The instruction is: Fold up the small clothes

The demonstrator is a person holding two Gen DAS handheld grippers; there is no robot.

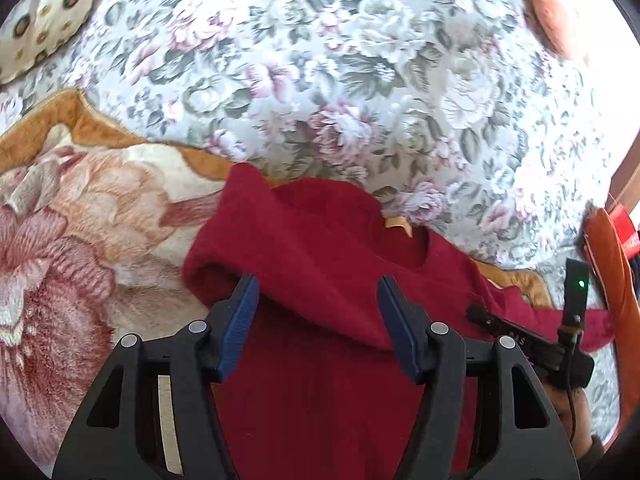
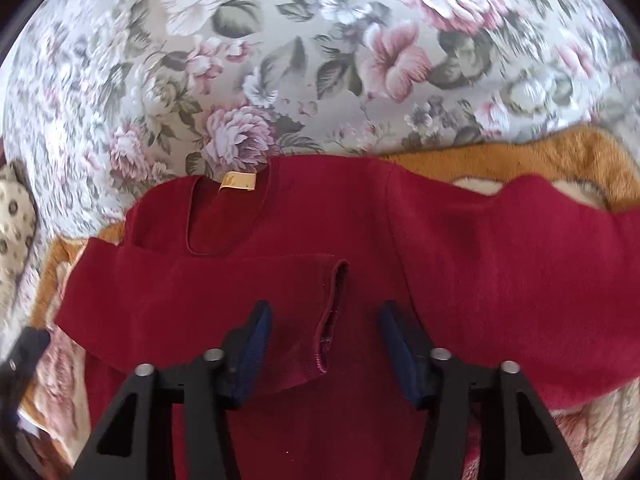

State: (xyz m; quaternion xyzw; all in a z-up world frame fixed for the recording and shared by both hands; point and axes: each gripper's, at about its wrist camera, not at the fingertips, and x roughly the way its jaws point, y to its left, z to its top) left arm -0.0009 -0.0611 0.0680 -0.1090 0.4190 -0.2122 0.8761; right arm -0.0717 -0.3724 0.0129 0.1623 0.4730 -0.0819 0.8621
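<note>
Lying flat on the bed [image 2: 280, 60] for folding, the red sweater [image 2: 360, 240] has one sleeve [image 2: 200, 292] folded across; both grippers, left gripper [image 1: 318, 320] and right gripper [image 2: 326, 344], hover with jaws spread, pinching nothing.

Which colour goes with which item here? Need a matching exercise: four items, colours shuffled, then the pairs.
Items:
1. sweater
2. neck label
3. pillow
4. bedspread

Colours:
A. cream with brown dots
B. grey with pink flowers
C. dark red
D. yellow

Pairs: 1-C, 2-D, 3-A, 4-B.
</note>
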